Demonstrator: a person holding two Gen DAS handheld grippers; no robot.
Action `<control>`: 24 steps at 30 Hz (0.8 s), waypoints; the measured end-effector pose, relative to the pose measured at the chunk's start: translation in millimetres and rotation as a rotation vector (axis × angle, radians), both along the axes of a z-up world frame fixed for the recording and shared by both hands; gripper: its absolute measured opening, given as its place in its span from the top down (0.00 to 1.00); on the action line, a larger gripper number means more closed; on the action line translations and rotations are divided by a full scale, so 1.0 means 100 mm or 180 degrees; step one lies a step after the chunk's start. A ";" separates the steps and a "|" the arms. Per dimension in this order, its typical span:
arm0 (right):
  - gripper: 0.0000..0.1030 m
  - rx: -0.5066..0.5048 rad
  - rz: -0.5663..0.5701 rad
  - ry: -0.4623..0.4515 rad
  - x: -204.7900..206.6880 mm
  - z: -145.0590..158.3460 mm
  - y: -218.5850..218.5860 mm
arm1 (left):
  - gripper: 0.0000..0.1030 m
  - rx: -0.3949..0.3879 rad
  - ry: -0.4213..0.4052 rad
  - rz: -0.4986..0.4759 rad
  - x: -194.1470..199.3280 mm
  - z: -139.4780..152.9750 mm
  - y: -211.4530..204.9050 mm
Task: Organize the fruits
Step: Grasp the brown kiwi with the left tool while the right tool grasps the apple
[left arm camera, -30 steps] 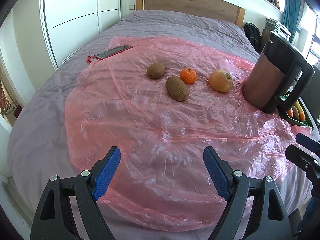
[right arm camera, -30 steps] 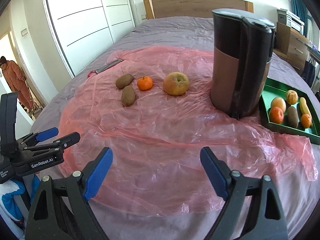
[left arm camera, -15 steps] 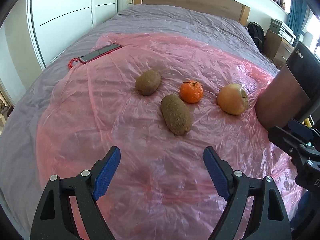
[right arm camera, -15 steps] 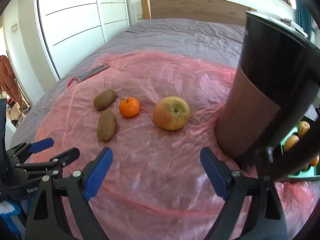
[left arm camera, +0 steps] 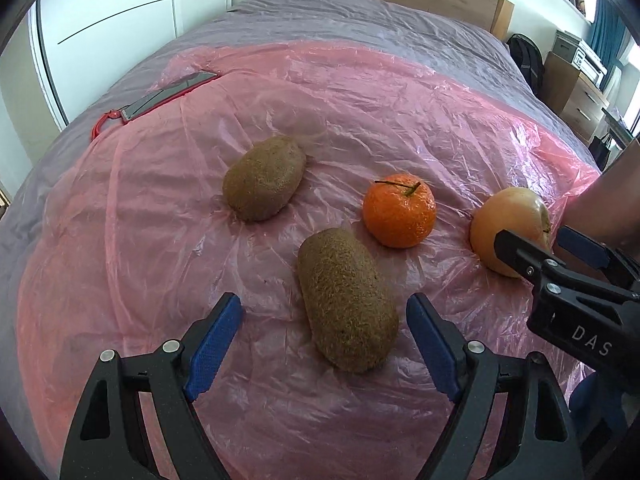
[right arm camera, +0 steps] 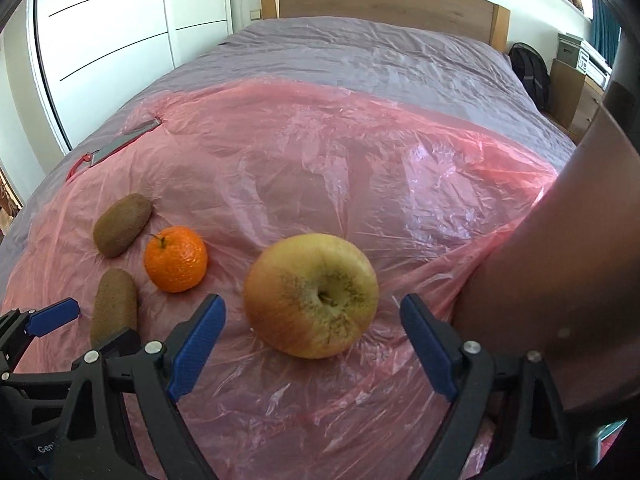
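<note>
Two grippers over a bed [left arm camera: 360,20] w/ grey cover, pink plastic sheet [left arm camera: 360,92] spread across most of it. Left gripper [left arm camera: 324,340] w/ jaws wide apart, holding nothing, straddling the near end of the long kiwi [left arm camera: 346,300] — blue pads either side, clear gaps both sides, no contact. Kiwi lying flat on the sheet, roughly mid-sheet, long axis running away from the near edge. 2nd kiwi [left arm camera: 264,178] further back and toward the left edge, apart from the first. Mandarin [left arm camera: 399,211] w/ stem up, just behind-right of the long kiwi, near it but not touching. Apple [right arm camera: 311,295] further toward the right edge, stem dimple facing up/toward cam. Right gripper [right arm camera: 312,340] also spread wide, nothing gripped, apple sitting between the pads at the tip end w/ gaps on both sides. Same gripper visible in left view too, black body in front of the apple. Tall brown/black appliance [right arm camera: 560,260] standing right by the apple on the sheet's right side, sheet bunched up against its base; can't tell if apple touches it. Flat dark thing w/ red loop [left arm camera: 160,96] at the sheet's far-left edge, half under the plastic, prob a phone but can't say for sure. Wood headboard [right arm camera: 380,0] at the far end, white wardrobe doors [left arm camera: 120,20] off the left side, backpack [right arm camera: 528,74] and drawers past the far-right corner.
</note>
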State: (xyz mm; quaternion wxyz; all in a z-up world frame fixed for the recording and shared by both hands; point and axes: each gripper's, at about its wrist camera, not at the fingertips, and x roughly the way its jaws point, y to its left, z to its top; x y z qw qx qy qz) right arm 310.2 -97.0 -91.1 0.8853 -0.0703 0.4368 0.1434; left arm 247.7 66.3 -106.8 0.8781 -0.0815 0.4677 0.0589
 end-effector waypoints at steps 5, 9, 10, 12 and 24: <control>0.00 0.0063 -0.0005 0.0092 0.13 -0.13 0.00 | 0.28 0.0036 0.0015 0.0002 0.03 -0.08 0.01; 0.00 0.0093 0.0011 0.0172 0.19 -0.21 0.01 | 0.30 0.0051 0.0014 -0.0018 0.04 -0.11 0.01; 0.00 0.0085 0.0034 0.0191 0.20 -0.24 0.02 | 0.32 0.0059 0.0007 -0.0029 0.04 -0.11 0.01; 0.00 0.0076 0.0086 0.0236 0.21 -0.28 0.06 | 0.33 0.0069 0.0004 -0.0049 0.06 -0.12 0.00; 0.00 0.0140 0.0108 0.0289 0.25 -0.24 0.05 | 0.58 -0.0270 -0.0074 -0.0143 0.06 -0.08 0.09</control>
